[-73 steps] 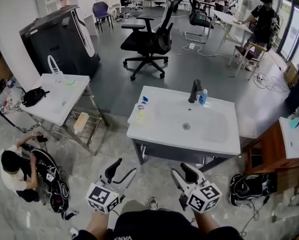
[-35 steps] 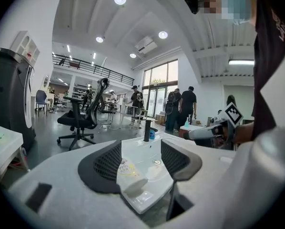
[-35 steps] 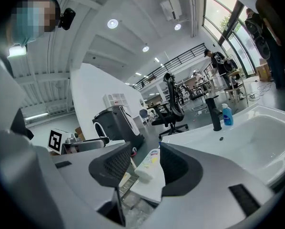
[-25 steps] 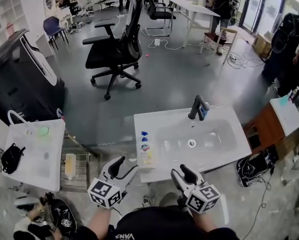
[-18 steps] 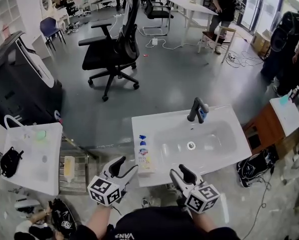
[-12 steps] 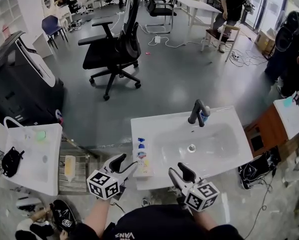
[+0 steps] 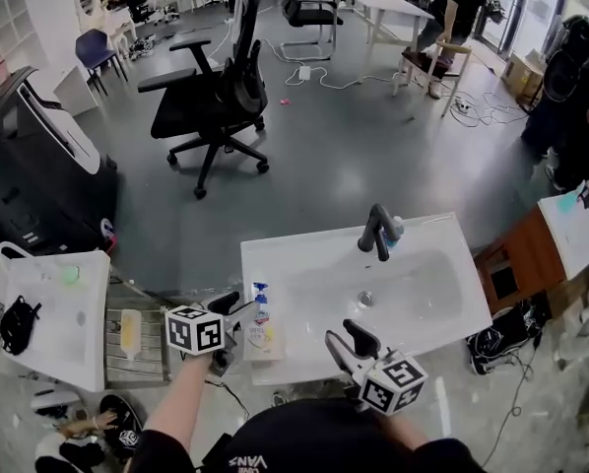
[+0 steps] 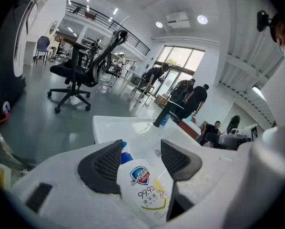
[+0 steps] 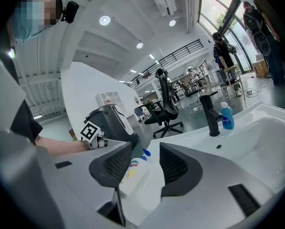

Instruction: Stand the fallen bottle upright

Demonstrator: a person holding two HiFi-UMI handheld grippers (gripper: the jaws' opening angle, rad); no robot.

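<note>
Head view: shows bottle (image 7: 261, 328) lying flat on sink (image 7: 442, 264) left rim, left gripper (image 7: 237, 311) right at it, right gripper (image 7: 339, 340) at sink's front edge. Left gripper view: shows fingers (image 8: 102, 168) apart w/ bottle btwn them. Right gripper view: shows fingers apart, empty; looks past them to bottle at sink's left.

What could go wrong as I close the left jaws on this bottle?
The bottle lies on the narrow rim of the sink, near the outer edge; a nudge from the open left gripper might push it off the edge or down into the sink. The jaws straddle its smooth body, so it may slip when tipped up.
</note>
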